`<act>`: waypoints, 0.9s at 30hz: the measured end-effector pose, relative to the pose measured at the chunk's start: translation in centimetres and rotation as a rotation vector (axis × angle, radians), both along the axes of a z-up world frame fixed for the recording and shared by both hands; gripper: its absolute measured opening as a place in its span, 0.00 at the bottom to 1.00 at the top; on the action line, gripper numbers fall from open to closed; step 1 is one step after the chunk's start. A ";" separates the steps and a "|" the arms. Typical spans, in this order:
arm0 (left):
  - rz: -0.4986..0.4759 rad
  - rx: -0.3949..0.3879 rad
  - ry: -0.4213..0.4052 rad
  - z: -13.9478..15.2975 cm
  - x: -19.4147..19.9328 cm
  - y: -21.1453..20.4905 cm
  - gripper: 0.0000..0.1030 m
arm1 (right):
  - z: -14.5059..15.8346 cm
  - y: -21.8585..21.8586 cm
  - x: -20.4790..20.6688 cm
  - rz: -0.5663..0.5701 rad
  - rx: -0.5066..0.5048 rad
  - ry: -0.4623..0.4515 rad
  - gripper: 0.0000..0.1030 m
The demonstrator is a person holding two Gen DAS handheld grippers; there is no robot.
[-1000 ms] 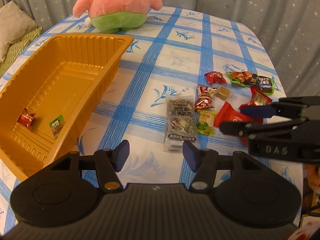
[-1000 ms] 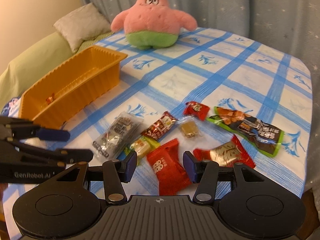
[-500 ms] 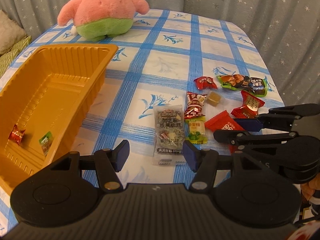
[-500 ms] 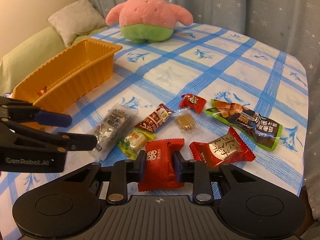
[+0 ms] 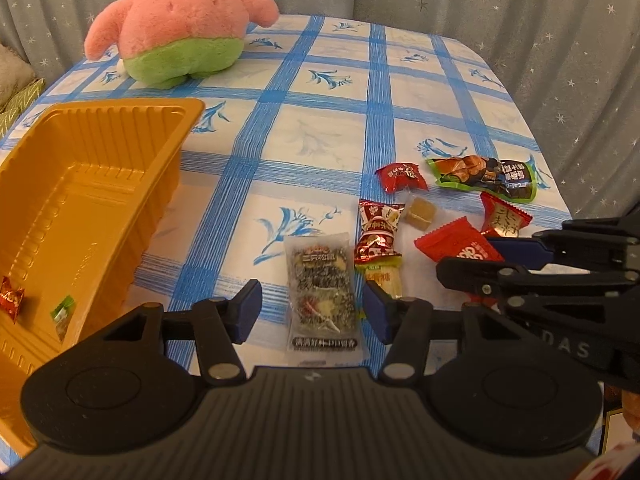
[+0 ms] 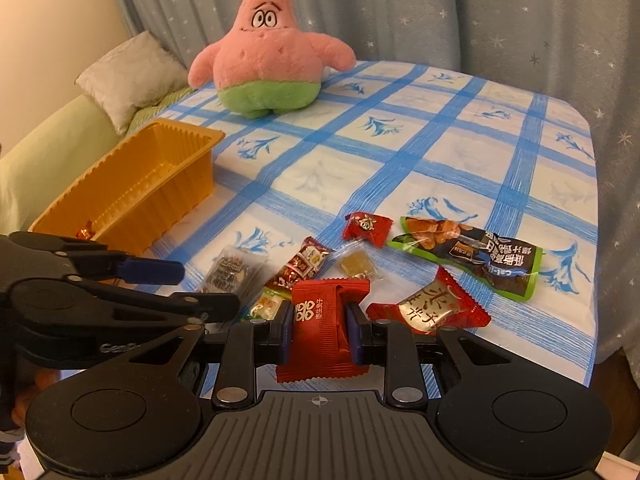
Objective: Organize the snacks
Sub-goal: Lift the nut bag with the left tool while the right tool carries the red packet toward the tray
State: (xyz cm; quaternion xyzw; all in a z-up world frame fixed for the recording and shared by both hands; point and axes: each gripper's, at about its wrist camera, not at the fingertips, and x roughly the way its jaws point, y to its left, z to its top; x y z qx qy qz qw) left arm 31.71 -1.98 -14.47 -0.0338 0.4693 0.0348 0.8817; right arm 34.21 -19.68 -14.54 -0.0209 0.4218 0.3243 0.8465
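Since the earlier frame, the left gripper (image 5: 312, 312) has advanced over the clear nut packet (image 5: 323, 296); its jaws, just narrowing, stand part open astride the packet without pressing it. Left of it sits the orange tray (image 5: 120, 168). Right gripper (image 6: 319, 328) jaws have closed, clamping the red packet (image 6: 324, 332) above the tablecloth (image 6: 400, 168).

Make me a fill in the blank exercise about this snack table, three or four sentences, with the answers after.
1. The right claw is shut on a ____ snack packet.
2. The clear nut packet lies between the fingers of the open ____ claw.
3. The orange tray already holds ____ small snacks.
4. The pink plush star wears ____ shorts.

Missing words: red; left; two; green
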 end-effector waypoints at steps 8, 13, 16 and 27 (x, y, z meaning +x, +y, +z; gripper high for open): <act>-0.010 -0.008 0.025 -0.8 1.4 0.0 0.39 | 0.4 -0.2 0.0 -0.016 0.011 0.006 0.27; -0.025 0.009 0.033 -1.1 1.5 -0.4 0.34 | 0.7 -0.4 -0.2 -0.023 0.016 0.003 0.27; -0.033 0.013 0.032 -1.1 1.3 -0.4 0.34 | 0.9 -0.5 -0.3 -0.026 0.018 0.003 0.27; -0.027 0.006 0.019 0.1 -1.3 -0.1 0.33 | 2.0 -0.7 -1.5 -0.026 0.031 -0.012 0.27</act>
